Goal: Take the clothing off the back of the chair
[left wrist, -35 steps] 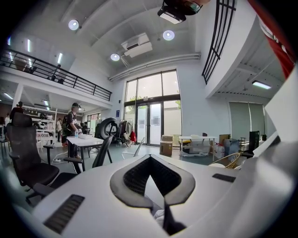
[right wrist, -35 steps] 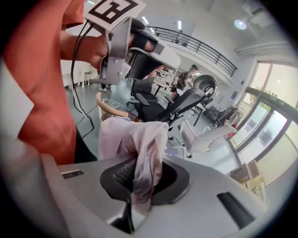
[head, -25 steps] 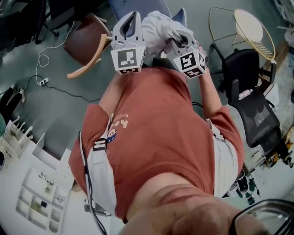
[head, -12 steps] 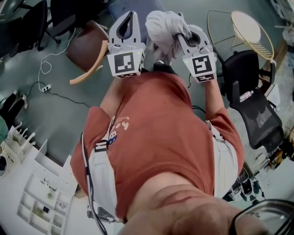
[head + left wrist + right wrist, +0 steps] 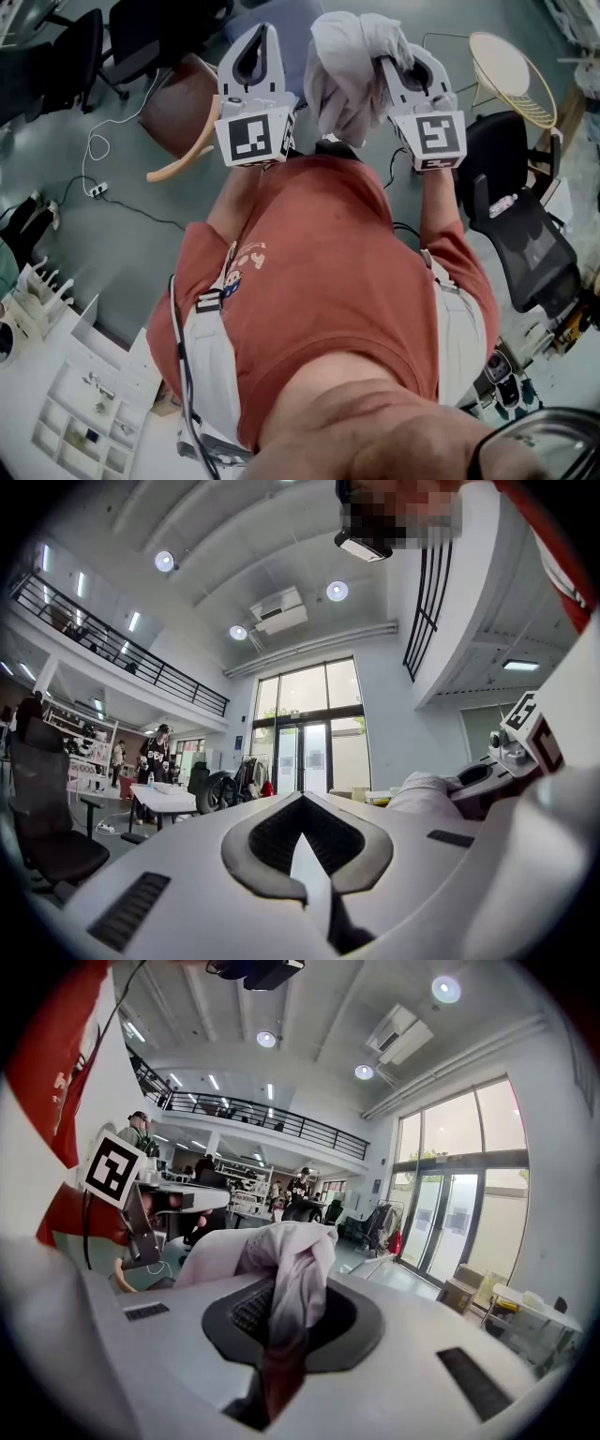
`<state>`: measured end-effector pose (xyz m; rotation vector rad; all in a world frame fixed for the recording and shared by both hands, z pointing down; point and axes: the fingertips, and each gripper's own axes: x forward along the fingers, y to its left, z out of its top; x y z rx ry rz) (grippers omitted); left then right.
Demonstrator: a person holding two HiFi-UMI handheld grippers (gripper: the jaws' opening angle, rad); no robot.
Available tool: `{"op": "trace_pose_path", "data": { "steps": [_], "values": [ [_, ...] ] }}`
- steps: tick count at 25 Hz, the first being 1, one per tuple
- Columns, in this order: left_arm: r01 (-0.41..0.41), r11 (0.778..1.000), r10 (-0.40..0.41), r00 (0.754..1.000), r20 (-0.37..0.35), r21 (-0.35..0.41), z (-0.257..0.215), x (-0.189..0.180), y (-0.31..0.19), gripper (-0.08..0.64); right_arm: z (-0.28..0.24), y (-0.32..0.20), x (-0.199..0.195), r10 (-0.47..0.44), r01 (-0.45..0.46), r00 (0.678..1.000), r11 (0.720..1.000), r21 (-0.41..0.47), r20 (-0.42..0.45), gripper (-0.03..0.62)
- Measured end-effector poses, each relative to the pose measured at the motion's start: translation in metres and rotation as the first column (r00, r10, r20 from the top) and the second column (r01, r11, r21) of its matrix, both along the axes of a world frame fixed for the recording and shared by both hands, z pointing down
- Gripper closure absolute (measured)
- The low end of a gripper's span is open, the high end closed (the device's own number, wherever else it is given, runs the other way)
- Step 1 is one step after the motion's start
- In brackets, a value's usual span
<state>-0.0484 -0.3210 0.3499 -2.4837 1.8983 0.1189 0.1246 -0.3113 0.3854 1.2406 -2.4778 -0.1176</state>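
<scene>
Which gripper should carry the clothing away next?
Right. The right gripper has its fingers shut on the clothing, which hangs bunched from it. The left gripper beside it is shut and empty, so it would need to open and grab first.

Big open-plan workshop-office hall. Landmark: tall glass entrance doors (image 5: 305, 757). Left of the doors, a railed mezzanine (image 5: 122, 653) above a work table (image 5: 169, 799) with people standing. Above the doors, a high ceiling with an air-conditioning unit (image 5: 278, 607) and spotlights. Far left of the doors, a black office chair (image 5: 47, 808).
</scene>
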Motion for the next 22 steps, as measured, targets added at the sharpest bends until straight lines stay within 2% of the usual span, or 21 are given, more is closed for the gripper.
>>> {"op": "trace_pose_path", "data": {
  "steps": [3, 10, 15, 22],
  "values": [
    [0.007, 0.999, -0.007, 1.000, -0.003, 0.040, -0.019, -0.002, -0.002, 0.546, -0.024, -0.008, 0.005, 0.030, -0.032, 0.999, 0.998, 0.054, 0.034, 0.540],
    [0.014, 0.996, -0.011, 1.000, -0.026, 0.083, -0.053, -0.003, -0.004, 0.546, -0.081, -0.020, 0.019, 0.084, -0.105, 0.989, 0.979, 0.176, 0.121, 0.540],
    [0.026, 0.993, -0.025, 1.000, -0.010, 0.118, -0.079, -0.004, -0.005, 0.546, -0.121, -0.023, 0.027, 0.117, -0.160, 0.978, 0.954, 0.254, 0.174, 0.540],
    [0.050, 0.988, -0.053, 0.998, 0.016, 0.148, -0.115, -0.010, -0.007, 0.546, -0.172, -0.025, 0.034, 0.152, -0.246, 0.946, 0.912, 0.328, 0.287, 0.540]
  ]
}}
